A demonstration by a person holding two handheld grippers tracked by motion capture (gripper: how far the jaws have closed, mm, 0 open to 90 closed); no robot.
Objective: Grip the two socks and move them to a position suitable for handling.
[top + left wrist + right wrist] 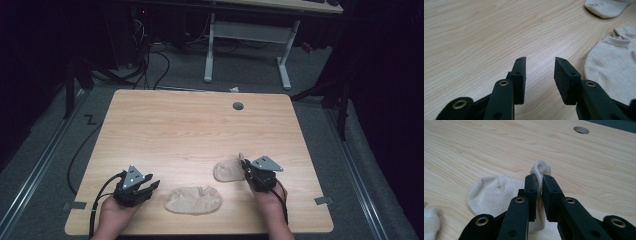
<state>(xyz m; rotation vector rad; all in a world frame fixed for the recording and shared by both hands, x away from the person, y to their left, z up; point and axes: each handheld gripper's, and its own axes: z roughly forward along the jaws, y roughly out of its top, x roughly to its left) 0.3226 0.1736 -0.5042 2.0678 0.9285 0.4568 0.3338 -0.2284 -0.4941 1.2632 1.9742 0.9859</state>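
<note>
Jaws of right gripper (pixel 538 182) pinch one of two socks (pixel 194 200).

Light wood-grain table (pixel 165 125) is sitting on grey carpet, with a round cable hole (pixel 238 106) near the far edge. Two beige socks are lying on it toward the near side: one sock (pixel 193 199) flat in the middle, the other sock (pixel 228 170) just right of it, one end lifted off the wood.
</note>
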